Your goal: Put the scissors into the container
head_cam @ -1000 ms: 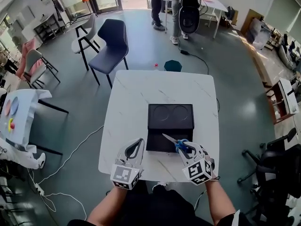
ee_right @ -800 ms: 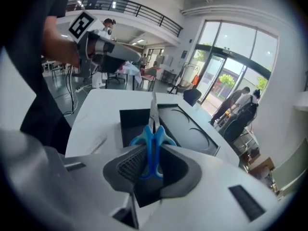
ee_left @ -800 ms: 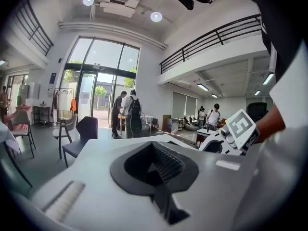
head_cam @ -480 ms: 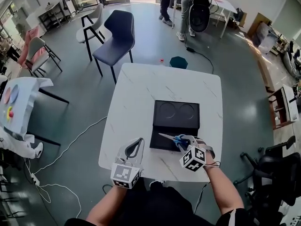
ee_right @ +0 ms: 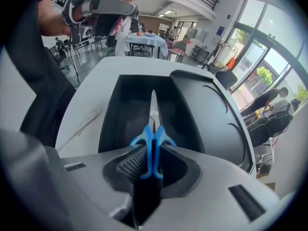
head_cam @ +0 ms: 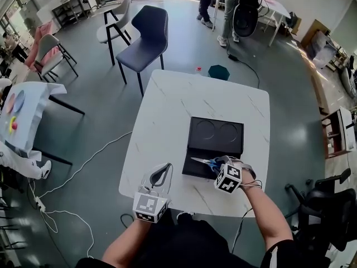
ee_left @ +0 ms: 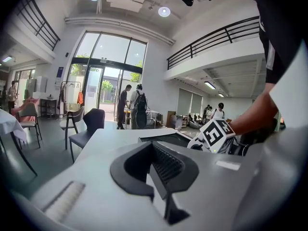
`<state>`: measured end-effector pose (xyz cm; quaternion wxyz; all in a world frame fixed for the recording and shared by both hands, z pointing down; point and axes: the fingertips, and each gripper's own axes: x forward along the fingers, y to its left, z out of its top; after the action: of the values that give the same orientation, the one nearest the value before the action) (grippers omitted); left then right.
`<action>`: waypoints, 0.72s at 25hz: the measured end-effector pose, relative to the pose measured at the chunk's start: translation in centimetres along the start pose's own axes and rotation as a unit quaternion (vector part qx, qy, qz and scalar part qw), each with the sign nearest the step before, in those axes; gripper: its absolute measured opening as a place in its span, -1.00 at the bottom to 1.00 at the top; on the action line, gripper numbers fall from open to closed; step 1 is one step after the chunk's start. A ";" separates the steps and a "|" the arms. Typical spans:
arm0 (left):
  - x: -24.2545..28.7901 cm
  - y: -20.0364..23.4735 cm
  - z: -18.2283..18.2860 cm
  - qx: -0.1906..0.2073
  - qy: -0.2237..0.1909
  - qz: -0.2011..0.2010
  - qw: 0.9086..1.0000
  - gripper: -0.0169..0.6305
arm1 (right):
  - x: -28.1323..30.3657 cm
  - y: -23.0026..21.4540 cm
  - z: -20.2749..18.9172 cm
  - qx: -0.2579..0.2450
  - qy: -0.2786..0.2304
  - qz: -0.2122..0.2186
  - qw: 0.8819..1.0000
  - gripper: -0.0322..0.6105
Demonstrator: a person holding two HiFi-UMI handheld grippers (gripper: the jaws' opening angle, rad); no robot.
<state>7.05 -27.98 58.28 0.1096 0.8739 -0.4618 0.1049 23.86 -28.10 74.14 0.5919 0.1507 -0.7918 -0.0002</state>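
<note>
Worktop (head_cam: 167, 116): white, marbled, lying beneath both tools.

Container (head_cam: 216, 134): black, directly ahead of and under the right tool's tips. Its open compartment is on the side nearest the tool, and a panel with two round recesses lies beyond.

Right forearm: bare, reaching in from the lower right, with the wrist bent so the tool points leftward over the container's near compartment.

Left forearm: bare, coming up from the bottom edge.

Right tool (head_cam: 218, 165): jaws partly apart and clamped on the scissors (ee_right: 153, 148), pads pressing the blue handles edge-on. The blades project forward from the tips above the open compartment. Whether they touch the container cannot be determined.

Left tool (head_cam: 163, 172): jaws together with nothing between them, over the near worktop edge, well to the left of the container and the right tool.
</note>
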 end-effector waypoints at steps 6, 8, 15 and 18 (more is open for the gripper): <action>0.0 0.4 0.0 0.027 0.002 -0.004 1.000 -0.92 | 1.0 0.4 0.3 0.003 0.019 0.022 1.000 -0.62; -0.1 0.6 -0.1 0.028 0.005 -0.003 1.000 -0.92 | 1.3 0.5 0.4 0.000 0.023 0.025 0.999 -0.61; -0.3 0.8 -0.5 0.029 0.011 -0.003 1.000 -0.92 | 1.8 0.5 0.4 0.000 0.028 0.032 0.999 -0.60; -0.4 0.7 -0.6 0.028 0.011 -0.003 1.000 -0.92 | 1.8 0.4 0.5 -0.002 0.026 0.029 0.999 -0.58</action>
<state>6.17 -27.92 58.82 0.0910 0.8770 -0.4544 0.1273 22.81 -28.21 75.75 0.6124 0.1262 -0.7802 0.0197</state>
